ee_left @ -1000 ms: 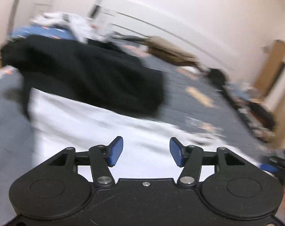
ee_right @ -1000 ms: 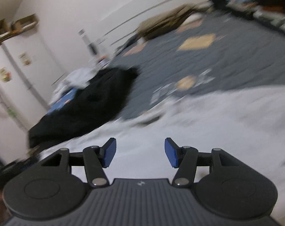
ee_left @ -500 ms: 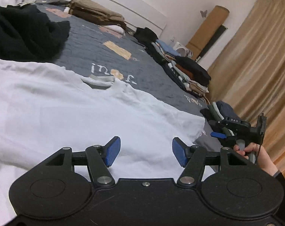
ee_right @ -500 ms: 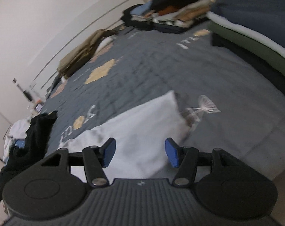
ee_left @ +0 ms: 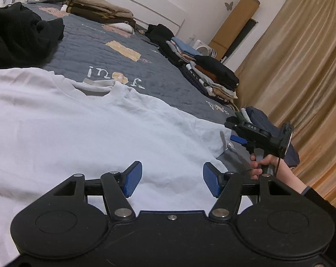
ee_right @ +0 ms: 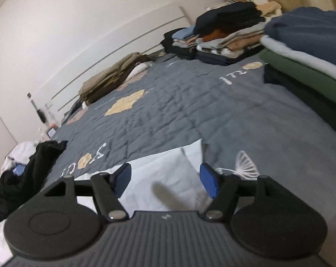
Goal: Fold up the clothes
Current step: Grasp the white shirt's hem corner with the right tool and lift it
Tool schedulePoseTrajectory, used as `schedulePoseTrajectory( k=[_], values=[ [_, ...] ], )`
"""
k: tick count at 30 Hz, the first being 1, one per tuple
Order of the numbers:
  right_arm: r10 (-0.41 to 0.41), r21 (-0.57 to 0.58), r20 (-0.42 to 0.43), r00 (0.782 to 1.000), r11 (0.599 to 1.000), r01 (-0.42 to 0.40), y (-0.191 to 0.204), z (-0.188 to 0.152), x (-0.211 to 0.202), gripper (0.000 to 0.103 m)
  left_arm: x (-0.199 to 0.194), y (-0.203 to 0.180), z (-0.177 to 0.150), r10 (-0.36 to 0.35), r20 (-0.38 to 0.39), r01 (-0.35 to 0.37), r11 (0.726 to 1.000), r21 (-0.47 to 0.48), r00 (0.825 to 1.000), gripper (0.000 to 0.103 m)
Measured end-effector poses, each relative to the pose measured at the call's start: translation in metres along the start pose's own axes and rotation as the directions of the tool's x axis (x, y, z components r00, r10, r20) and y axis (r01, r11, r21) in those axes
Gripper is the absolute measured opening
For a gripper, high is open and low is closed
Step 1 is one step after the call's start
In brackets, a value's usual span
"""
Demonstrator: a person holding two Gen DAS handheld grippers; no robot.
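Observation:
A white T-shirt (ee_left: 83,133) lies spread flat on the grey quilt (ee_left: 159,75), its collar (ee_left: 96,86) toward the far side. My left gripper (ee_left: 172,179) hovers low over the shirt's body, open, with nothing pinched. At the shirt's right sleeve (ee_left: 212,135), a hand (ee_left: 263,164) holds my right gripper (ee_left: 236,138). In the right wrist view the right gripper (ee_right: 165,178) straddles the sleeve end (ee_right: 168,169). Its jaws are opening, the cloth lies between the pads, and neither pad presses on it.
A crumpled black garment (ee_left: 19,35) lies at the far left by the shirt's shoulder. Stacks of folded clothes (ee_left: 212,75) line the quilt's right edge, the nearest stack (ee_right: 312,51) close to the right gripper. Tan folded fabric (ee_left: 101,9) sits by the headboard; curtains (ee_left: 301,77) hang at right.
Both views swung from the black garment toward the shirt's right side, then settled. The right gripper came down over the sleeve end and its jaws spread wider.

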State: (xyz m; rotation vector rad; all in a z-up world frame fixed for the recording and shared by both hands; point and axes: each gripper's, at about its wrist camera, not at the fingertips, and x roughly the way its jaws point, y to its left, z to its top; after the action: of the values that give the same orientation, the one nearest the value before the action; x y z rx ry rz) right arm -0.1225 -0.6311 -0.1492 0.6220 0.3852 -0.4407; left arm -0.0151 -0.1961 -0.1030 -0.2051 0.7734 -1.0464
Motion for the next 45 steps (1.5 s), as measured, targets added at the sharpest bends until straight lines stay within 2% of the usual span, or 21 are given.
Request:
schedulePoseTrajectory(
  k=[1,2,3,8,11,13,15,17,19,21,23,26,30,32,34,35,36,38,40,43,45],
  values=[
    [0.006,0.020,-0.022,1.000,1.000,-0.005,0.001,-0.002,0.003,0.062,0.000,0.001,0.000,0.005,0.002,-0.005,1.000,-0.004,1.000,0.060],
    [0.014,0.042,-0.046,0.999,0.999,-0.012,0.001,-0.003,0.005,0.044,0.000,0.003,0.001,0.008,0.003,-0.008,1.000,-0.010,1.000,0.060],
    [0.002,0.056,-0.091,0.996,0.998,0.003,0.002,-0.002,0.008,0.016,0.000,0.004,0.002,0.011,0.004,-0.010,1.000,-0.015,1.000,0.060],
    [-0.023,0.125,-0.232,0.972,0.991,0.053,0.004,0.016,-0.007,0.008,-0.002,0.008,0.006,0.021,0.016,-0.020,0.999,-0.025,1.000,0.060],
    [-0.104,0.012,-0.267,0.958,0.994,0.111,0.013,0.024,-0.021,0.008,-0.003,0.010,0.009,0.023,0.019,-0.022,0.999,-0.034,1.000,0.060],
    [-0.180,-0.116,-0.370,0.911,0.982,0.147,0.021,0.011,-0.011,0.008,-0.003,0.011,0.010,0.023,0.015,-0.023,0.999,-0.038,1.000,0.060],
    [-0.216,-0.163,-0.406,0.888,0.973,0.162,0.021,0.001,-0.002,0.012,-0.002,0.010,0.010,0.025,0.008,-0.025,0.999,-0.034,1.000,0.060],
    [-0.212,-0.165,-0.372,0.903,0.973,0.160,0.023,0.007,-0.010,0.014,-0.002,0.009,0.010,0.020,0.004,-0.020,0.999,-0.028,1.000,0.060],
    [-0.204,-0.180,-0.284,0.937,0.971,0.157,0.029,0.025,-0.021,0.022,-0.003,0.010,0.010,0.011,0.002,-0.011,1.000,-0.023,1.000,0.060],
    [-0.193,-0.199,-0.188,0.963,0.968,0.155,0.036,0.043,-0.031,0.062,-0.002,0.011,0.012,-0.010,0.005,0.010,1.000,-0.025,1.000,0.060],
    [-0.181,-0.244,-0.117,0.976,0.958,0.148,0.042,0.058,-0.033,0.072,-0.001,0.010,0.016,-0.035,0.011,0.036,0.999,-0.022,0.999,0.060],
    [-0.180,-0.273,-0.171,0.969,0.953,0.129,0.038,0.069,0.005,0.072,0.000,0.009,0.022,-0.055,0.023,0.055,0.998,-0.003,0.998,0.061],
    [-0.209,-0.194,-0.264,0.941,0.968,0.161,0.013,0.071,0.056,0.072,0.004,0.013,0.025,-0.076,0.028,0.076,0.997,0.009,0.997,0.062],
    [-0.219,-0.173,-0.312,0.924,0.970,0.172,0.005,0.065,0.076,0.071,0.008,0.016,0.027,-0.068,0.032,0.068,0.998,0.020,0.997,0.062],
    [-0.223,-0.163,-0.368,0.903,0.971,0.174,0.004,0.057,0.094,0.062,0.012,0.023,0.029,-0.046,0.031,0.047,0.999,-0.005,0.998,0.062],
    [-0.235,-0.166,-0.375,0.896,0.969,0.185,0.005,0.055,0.099,0.047,0.013,0.027,0.030,-0.039,0.029,0.040,0.999,-0.020,0.999,0.062],
    [-0.249,-0.171,-0.379,0.891,0.965,0.197,0.006,0.054,0.104,0.026,0.014,0.031,0.030,-0.034,0.028,0.035,0.999,-0.033,0.999,0.062],
    [-0.199,-0.094,-0.374,0.906,0.980,0.177,0.002,0.062,0.105,0.011,0.013,0.037,0.031,-0.017,0.026,0.018,0.999,-0.044,1.000,0.062],
    [-0.156,-0.026,-0.339,0.928,0.987,0.156,0.000,0.071,0.104,0.009,0.012,0.040,0.033,-0.012,0.028,0.013,0.999,-0.051,1.000,0.062],
    [-0.154,-0.004,-0.203,0.967,0.988,0.157,0.006,0.090,0.098,0.008,0.008,0.043,0.035,-0.009,0.042,0.012,0.998,-0.054,0.999,0.062],
    [-0.162,0.001,-0.125,0.979,0.987,0.163,0.013,0.100,0.096,0.008,0.007,0.045,0.035,-0.005,0.050,0.008,0.998,-0.058,0.999,0.062]
  ],
)
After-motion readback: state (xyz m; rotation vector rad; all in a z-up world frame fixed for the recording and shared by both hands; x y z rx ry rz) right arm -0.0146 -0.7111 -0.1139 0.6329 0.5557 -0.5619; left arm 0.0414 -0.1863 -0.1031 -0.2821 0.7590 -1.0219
